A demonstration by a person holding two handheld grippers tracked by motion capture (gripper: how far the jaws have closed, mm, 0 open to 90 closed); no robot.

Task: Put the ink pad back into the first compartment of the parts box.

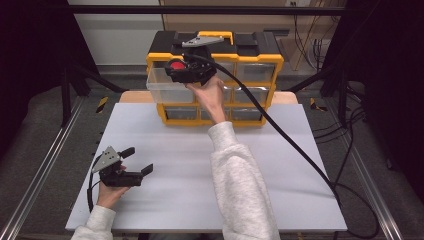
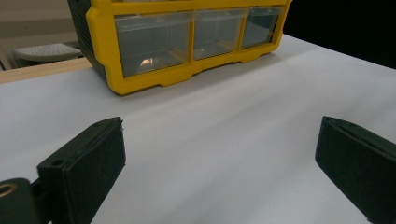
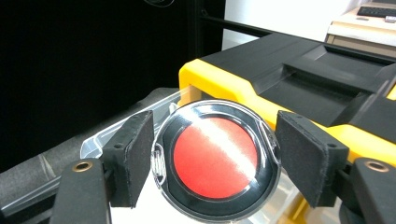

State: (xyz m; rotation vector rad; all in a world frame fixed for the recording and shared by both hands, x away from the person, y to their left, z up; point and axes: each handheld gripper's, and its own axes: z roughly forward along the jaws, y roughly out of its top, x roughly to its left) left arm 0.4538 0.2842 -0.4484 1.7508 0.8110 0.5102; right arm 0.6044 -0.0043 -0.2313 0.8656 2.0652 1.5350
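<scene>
Setup: yellow drawer cabinet (image 1: 215, 80) at far edge of white table (image 1: 200, 200); top-left clear drawer (image 1: 167, 85) pulled out toward the person.
R gripper (image 1: 186, 70): held over the open drawer, jaws clamped on a round compact (image 3: 215, 158), red centre, black ring, clear lid. In right gripper view the pads (image 3: 133, 156) touch its rim on two opposite sides; disc faces the camera, tilted slightly.
L gripper (image 1: 134, 162): near-left of table, well apart from cabinet, jaws wide apart, nothing between them. Left gripper view looks across bare table at cabinet's bottom drawer row.
Compact location: in R jaws, above drawer opening; not resting on drawer floor as far as I can tell.
Risk 1: grip is on a curved, glossy rim w/ small contact area, so the disc could pivot or squirt out if squeeze changes.
Risk 2: release from height, and compact may bounce, land on edge, or clip drawer wall.
Risk 3: drawer extended far and L gripper not bracing; downward push could tip the drawer or shift cabinet.
Risk 4: R cable (image 1: 280, 135) trails across table; snag could jerk the hand.
</scene>
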